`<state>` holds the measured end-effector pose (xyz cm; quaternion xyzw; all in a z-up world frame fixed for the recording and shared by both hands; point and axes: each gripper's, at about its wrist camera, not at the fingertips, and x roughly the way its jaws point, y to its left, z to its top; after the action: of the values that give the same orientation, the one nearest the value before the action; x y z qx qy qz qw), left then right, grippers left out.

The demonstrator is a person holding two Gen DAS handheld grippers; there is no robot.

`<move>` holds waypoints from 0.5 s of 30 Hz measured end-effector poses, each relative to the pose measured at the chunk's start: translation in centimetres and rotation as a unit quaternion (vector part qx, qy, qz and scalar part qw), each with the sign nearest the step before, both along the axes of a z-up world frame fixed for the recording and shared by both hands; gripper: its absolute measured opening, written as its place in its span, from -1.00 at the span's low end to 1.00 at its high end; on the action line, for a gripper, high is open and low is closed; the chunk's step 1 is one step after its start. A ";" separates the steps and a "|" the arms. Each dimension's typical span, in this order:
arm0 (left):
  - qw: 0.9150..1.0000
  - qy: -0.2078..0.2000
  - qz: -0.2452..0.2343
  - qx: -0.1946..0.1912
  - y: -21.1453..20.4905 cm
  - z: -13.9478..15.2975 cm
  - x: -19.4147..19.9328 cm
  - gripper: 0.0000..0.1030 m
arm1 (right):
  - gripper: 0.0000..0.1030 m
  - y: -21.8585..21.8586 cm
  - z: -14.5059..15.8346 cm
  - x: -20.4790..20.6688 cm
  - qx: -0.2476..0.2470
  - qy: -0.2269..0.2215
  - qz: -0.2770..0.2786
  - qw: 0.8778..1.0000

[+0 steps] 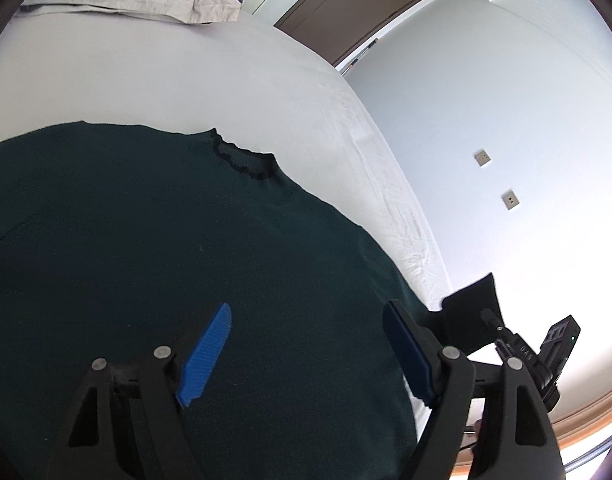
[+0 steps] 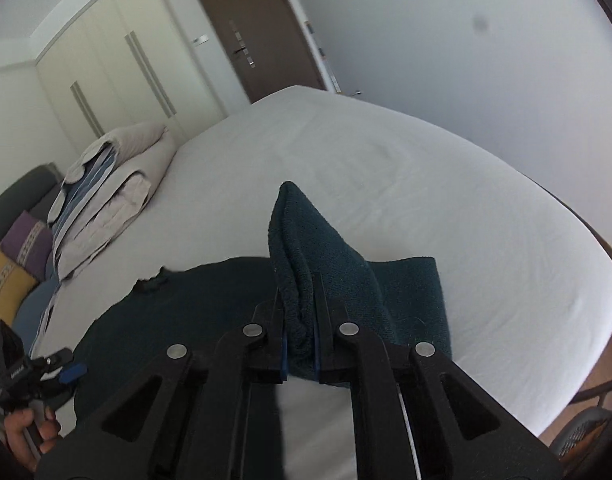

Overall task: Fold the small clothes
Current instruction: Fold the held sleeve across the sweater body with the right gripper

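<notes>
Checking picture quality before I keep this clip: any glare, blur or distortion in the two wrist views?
Left wrist view: strong fisheye bend, the wall washed out by glare at right, the dark sweater showing little detail. Right wrist view: same bend, the door and wardrobe smeared, a dark smudge on the wall.

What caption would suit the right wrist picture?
Right claw shut on a dark green knitted sweater's sleeve, lifted above the white bed sheet.
</notes>
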<state>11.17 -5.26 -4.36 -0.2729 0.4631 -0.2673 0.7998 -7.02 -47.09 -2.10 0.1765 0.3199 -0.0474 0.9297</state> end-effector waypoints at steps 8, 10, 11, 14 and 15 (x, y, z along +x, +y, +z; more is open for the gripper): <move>0.992 0.062 -0.038 -0.101 -2.2 -1.6 1.9 0.55 | -0.86 21.3 -7.0 6.5 -0.039 0.075 0.152 0.985; 0.990 0.077 -0.041 -0.112 -2.9 -2.6 2.3 0.57 | -0.83 24.8 -8.4 6.7 -0.054 0.099 0.161 0.980; 0.988 0.086 -0.047 -0.118 -3.4 -3.2 2.5 0.60 | -0.80 26.9 -8.6 6.6 -0.052 0.109 0.164 0.979; 0.984 0.120 -0.057 -0.116 -4.8 -5.2 2.8 0.60 | -0.79 30.6 -11.0 5.5 -0.027 0.128 0.169 0.977; 0.983 0.128 -0.060 -0.118 -5.2 -5.8 2.8 0.60 | -0.78 30.6 -11.3 5.6 -0.019 0.131 0.171 0.976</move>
<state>13.99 -10.44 -10.19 -0.3694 0.5424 -0.3302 0.6785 -1.47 -16.44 -13.35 0.0934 0.4633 0.0836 0.8773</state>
